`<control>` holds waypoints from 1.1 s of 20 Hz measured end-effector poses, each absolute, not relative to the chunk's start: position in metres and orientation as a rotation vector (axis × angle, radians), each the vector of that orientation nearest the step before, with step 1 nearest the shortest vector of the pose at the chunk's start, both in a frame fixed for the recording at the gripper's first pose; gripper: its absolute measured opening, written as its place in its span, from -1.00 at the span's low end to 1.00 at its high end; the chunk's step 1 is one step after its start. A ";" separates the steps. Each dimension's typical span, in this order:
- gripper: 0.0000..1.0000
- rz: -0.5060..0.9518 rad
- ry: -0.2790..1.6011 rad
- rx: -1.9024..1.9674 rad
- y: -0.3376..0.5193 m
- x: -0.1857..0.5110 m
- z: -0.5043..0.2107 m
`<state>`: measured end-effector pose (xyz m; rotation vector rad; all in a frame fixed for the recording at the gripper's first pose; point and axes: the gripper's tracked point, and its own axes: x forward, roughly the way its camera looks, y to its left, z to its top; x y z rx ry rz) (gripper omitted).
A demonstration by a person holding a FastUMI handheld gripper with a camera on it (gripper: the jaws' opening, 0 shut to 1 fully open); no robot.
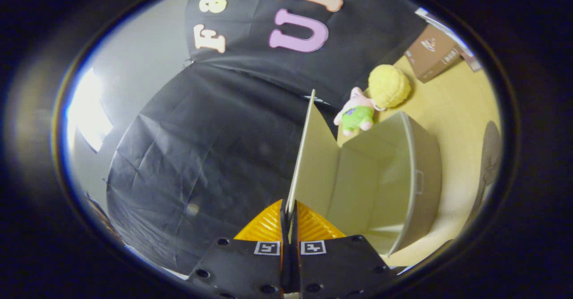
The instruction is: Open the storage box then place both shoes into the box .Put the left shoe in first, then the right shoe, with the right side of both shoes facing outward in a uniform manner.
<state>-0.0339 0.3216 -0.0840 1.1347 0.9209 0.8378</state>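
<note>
the gripper [289,218] had both fingers clamped on the free edge of the lid [309,155] of the storage box [421,173], a thin, light, stiff panel raised beside the open box, probably best held at that edge.

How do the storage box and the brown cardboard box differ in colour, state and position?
The storage box is pale grey; the brown cardboard box is brown. The storage box stands open, its lid pinched edge-on by the gripper, while the cardboard box looks closed. The storage box is just ahead of the fingers; the cardboard box lies far beyond, past the plush toys. Both rest on the yellow surface.
</note>
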 end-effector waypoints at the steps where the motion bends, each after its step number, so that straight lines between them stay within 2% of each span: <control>1: -0.94 0.858 0.912 1.112 0.329 -0.037 -0.074; 4: -0.94 0.898 0.872 1.058 0.359 -0.037 -0.058; 16: -0.93 1.000 0.926 1.012 0.486 -0.056 -0.060; 22: -0.29 1.033 0.888 0.846 0.520 -0.066 -0.081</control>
